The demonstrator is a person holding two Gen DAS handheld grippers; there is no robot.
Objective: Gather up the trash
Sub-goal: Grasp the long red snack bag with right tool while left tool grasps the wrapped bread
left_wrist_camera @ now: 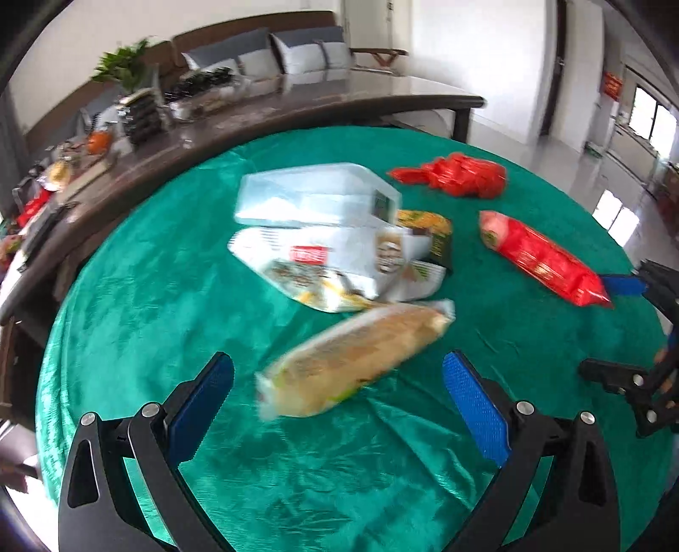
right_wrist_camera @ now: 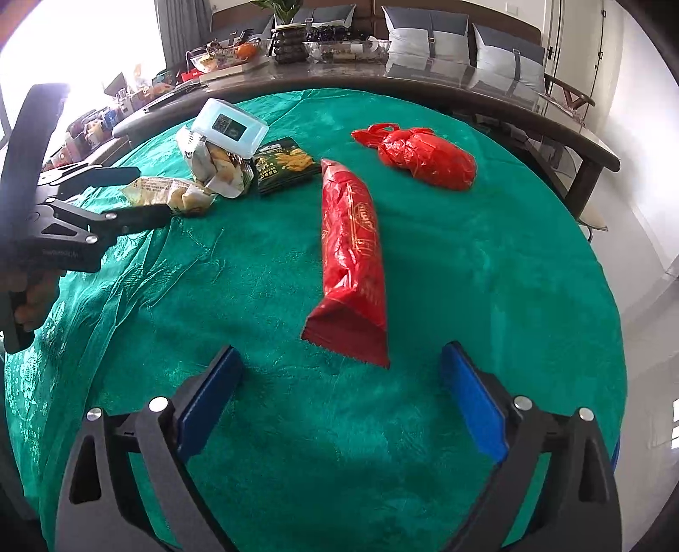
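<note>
— Green cloth [right_wrist_camera: 488,271] covers the whole round table, wrinkled near its left edge. What lies farthest left?

— The left gripper [left_wrist_camera: 337,397], jaws spread wide with nothing between the blue pads [left_wrist_camera: 199,409]. Just ahead of it, on the cloth toward the near-left part of the table, lies a tan snack packet [left_wrist_camera: 356,356], blurred in that view. The fingers flank its near end but do not touch it.

— And behind that?

— A heap near the left-far edge: a pale crumpled snack bag [right_wrist_camera: 216,165] with a clear plastic box [right_wrist_camera: 231,127] resting on top, and a dark green packet [right_wrist_camera: 286,165] touching the heap's right side.

— Toward the middle?

— A long red wrapper [right_wrist_camera: 352,250] lies lengthwise, its serrated end pointing at the right gripper [right_wrist_camera: 339,401]. That gripper is equally wide open and empty, hovering over the near edge, its pads apart from the wrapper.

— Anything further right?

— A knotted red plastic bag [right_wrist_camera: 424,157] toward the far-right edge, well apart from the wrapper. Beyond the cloth runs a dark wooden table [right_wrist_camera: 551,114] carrying clutter, with grey cushions [right_wrist_camera: 428,38] behind.
</note>
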